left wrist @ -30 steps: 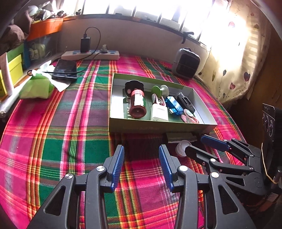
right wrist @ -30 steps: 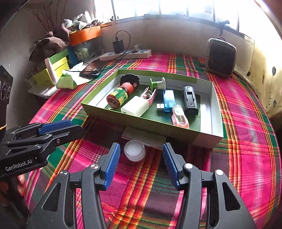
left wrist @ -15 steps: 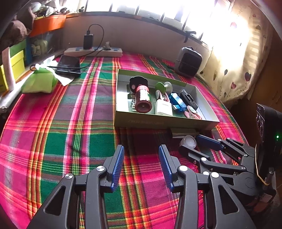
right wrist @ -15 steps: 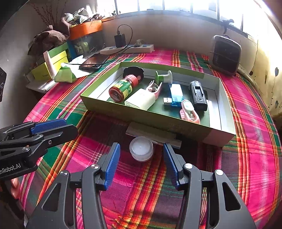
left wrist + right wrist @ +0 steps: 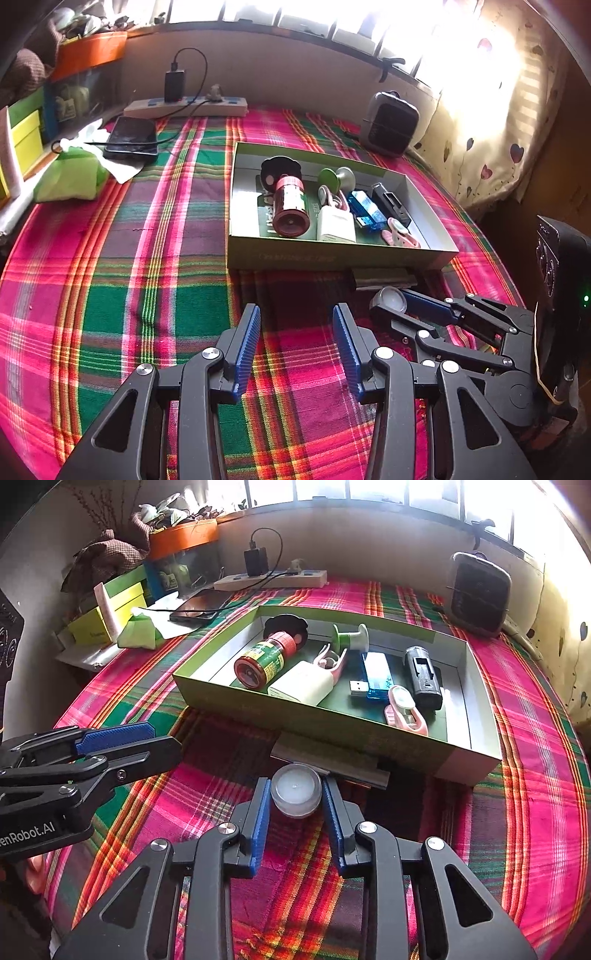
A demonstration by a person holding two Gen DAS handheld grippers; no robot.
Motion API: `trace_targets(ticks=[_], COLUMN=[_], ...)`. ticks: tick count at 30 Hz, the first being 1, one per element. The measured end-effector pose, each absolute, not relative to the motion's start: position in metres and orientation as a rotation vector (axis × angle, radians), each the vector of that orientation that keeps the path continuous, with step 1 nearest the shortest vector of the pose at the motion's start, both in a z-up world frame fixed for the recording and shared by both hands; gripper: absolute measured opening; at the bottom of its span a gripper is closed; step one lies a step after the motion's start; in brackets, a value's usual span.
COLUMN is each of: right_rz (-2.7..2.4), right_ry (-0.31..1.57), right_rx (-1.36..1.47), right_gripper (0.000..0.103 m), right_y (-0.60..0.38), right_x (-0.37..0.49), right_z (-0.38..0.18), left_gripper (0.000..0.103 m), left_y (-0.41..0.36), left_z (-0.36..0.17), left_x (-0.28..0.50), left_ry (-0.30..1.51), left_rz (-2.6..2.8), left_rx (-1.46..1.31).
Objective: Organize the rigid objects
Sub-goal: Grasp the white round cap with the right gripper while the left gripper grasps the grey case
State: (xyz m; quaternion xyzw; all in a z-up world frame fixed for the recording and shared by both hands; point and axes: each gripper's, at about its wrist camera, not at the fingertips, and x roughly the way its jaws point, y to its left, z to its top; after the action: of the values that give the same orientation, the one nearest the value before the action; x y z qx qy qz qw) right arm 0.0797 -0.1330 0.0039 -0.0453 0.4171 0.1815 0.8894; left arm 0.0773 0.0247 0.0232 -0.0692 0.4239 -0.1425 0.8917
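A small white round jar point(image 5: 295, 794) stands on the plaid cloth just in front of the shallow green box point(image 5: 332, 731). My right gripper point(image 5: 295, 783) is shut on this jar, both blue pads against its sides. The left wrist view shows that jar point(image 5: 393, 299) at the tip of the right gripper point(image 5: 388, 302). Inside the box lie a red-lidded bottle point(image 5: 262, 661), a white charger block point(image 5: 303, 683), a blue USB stick point(image 5: 376, 677), a black device point(image 5: 423, 677) and a pink clipper point(image 5: 404, 709). My left gripper point(image 5: 295, 314) hangs open over bare cloth, left of the jar.
A flat grey strip point(image 5: 328, 757) sticks out from under the box's front wall. At the back sit a small heater point(image 5: 478, 592), a power strip point(image 5: 269, 579), a phone point(image 5: 201, 605), a green tissue pack point(image 5: 140, 633) and yellow boxes point(image 5: 107, 616).
My right gripper has moved forward around the white jar and shut on it. The left gripper stayed open and drew back slightly from the box.
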Motion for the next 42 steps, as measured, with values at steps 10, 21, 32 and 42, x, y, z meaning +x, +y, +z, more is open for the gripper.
trace_targets(ticks=[10, 21, 32, 42], right_rz=[0.346, 0.270, 0.241, 0.202], right_ry=[0.837, 0.819, 0.817, 0.812], right_rx=[-0.041, 0.034, 0.068, 0.098], right_gripper=[0.029, 0.029, 0.029, 0.029], right_y=[-0.161, -0.207, -0.226, -0.245], right_x=[0.069, 0.059, 0.056, 0.051], right_z=[0.014, 0.019, 0.019, 0.019], left_gripper=[0.040, 0.040, 0.041, 0.041], left_y=[0.001, -0.031, -0.053, -0.073], left_z=[0.020, 0.015, 0.013, 0.015], left_x=[0.091, 0.108, 0.108, 0.093], left_ry=[0.914, 0.940, 0.948, 0.946], left_rz=[-0.353, -0.408, -0.460, -0.514], left_rx=[-0.111, -0.074, -0.058, -0.031])
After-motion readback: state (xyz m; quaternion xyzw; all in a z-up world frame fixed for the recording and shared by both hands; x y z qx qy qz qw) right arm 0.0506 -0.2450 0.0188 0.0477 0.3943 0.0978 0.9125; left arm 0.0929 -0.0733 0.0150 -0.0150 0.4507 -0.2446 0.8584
